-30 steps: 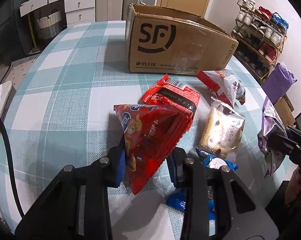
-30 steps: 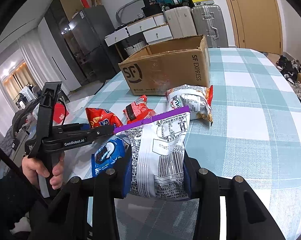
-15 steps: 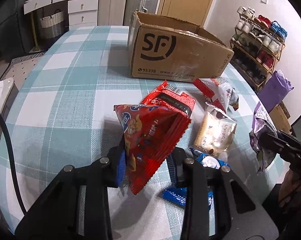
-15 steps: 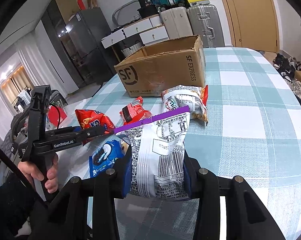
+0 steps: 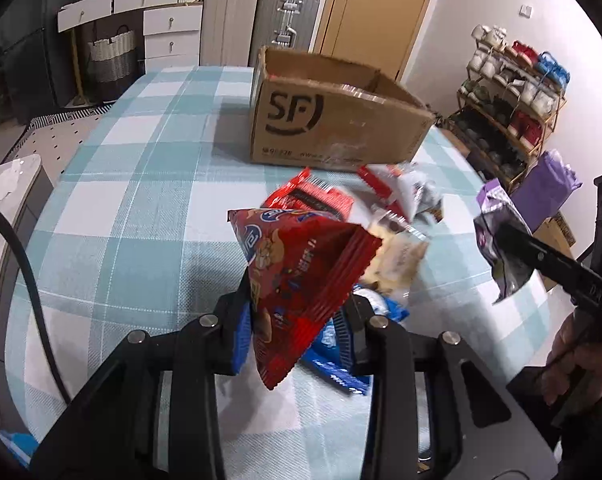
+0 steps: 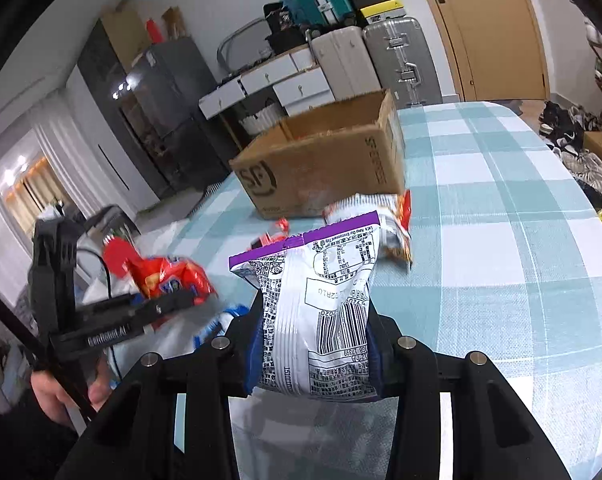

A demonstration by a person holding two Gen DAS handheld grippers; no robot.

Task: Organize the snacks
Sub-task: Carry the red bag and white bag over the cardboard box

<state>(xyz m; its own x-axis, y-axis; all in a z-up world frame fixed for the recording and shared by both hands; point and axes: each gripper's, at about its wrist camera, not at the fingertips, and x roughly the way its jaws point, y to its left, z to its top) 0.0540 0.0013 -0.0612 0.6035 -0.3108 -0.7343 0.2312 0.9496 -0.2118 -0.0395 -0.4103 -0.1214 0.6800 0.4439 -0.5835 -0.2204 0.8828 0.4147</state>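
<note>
The left gripper (image 5: 293, 320) clamps a red snack packet (image 5: 301, 264); the right gripper (image 6: 315, 352) clamps a purple-edged white bag (image 6: 325, 312). Beyond both sets of fingers stands the open cardboard box (image 5: 333, 120), its contents hidden.

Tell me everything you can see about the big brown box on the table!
The cardboard box is plain brown corrugated card with a large black "SF" logo on its long side and "SF EXPRESS" printed on its short end. Its top is open and its walls look worn and scuffed; what is inside cannot be seen. It sits upright on the blue-and-white checked tablecloth, at the far end from the snack packets. A red-and-white packet lies just in front of it. Neither gripper touches it.
</note>
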